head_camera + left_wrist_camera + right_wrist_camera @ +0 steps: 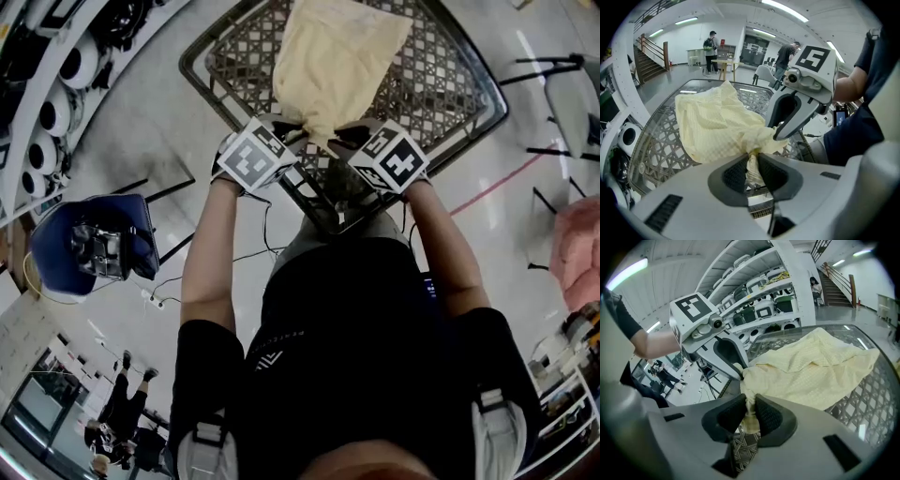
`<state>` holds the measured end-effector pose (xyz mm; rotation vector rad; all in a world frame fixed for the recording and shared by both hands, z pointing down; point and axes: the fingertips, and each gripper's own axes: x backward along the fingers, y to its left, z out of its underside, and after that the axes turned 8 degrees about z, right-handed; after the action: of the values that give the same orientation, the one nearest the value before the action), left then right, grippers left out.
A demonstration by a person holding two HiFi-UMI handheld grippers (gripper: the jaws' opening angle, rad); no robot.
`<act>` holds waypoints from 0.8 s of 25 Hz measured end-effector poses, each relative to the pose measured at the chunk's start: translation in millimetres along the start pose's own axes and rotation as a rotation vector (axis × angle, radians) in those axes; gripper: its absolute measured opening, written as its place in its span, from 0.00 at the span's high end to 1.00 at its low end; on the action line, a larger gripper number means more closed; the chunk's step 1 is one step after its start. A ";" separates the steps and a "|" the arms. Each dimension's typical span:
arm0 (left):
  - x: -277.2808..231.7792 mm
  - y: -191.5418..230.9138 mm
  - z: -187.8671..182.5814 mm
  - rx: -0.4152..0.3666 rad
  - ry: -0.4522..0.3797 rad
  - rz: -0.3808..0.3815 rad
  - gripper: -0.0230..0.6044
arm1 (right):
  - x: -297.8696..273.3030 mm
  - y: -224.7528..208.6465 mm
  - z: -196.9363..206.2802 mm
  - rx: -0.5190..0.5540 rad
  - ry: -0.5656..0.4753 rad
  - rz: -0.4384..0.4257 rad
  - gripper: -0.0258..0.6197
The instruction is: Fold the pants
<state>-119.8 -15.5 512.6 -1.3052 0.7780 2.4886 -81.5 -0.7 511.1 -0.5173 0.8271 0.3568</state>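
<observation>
The pale yellow, waffle-textured cloth pants (333, 56) lie in the upper middle of the head view, spread over the dark table with a woven lattice top under glass (450, 84); their near end gathers into a narrow bunch at the table's near corner, around the centre of the frame. The left gripper (752, 171) comes in from the left of that bunch; in its own view the dark ribbed jaws stand close together, pinching a fold of the yellow cloth. The right gripper (750, 416) comes in from the right, just beside the left one; its jaws likewise press on a gathered fold of the pants, with the lattice showing below them. Both grips sit on the same bunched end, nearly touching; the rest of the cloth fans out away from them across the table. At the left edge of the head view stands a blue chair (56, 253); at the right edge shows a pink cloth (574, 248).
</observation>
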 end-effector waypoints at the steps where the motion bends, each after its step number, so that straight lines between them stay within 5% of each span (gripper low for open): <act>1: 3.1 1.0 -4.0 0.001 0.005 -0.003 0.85 | 2.9 -1.9 -3.5 -0.007 -0.003 0.001 0.84; 20: 20.4 70.6 -94.0 0.058 0.008 -0.116 0.84 | 29.1 -96.8 -64.8 -0.020 -0.058 0.040 0.83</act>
<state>-96.4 -127.0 477.0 -1.3031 0.7480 2.3546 -54.6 -113.7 480.5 -0.5074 0.7793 0.4154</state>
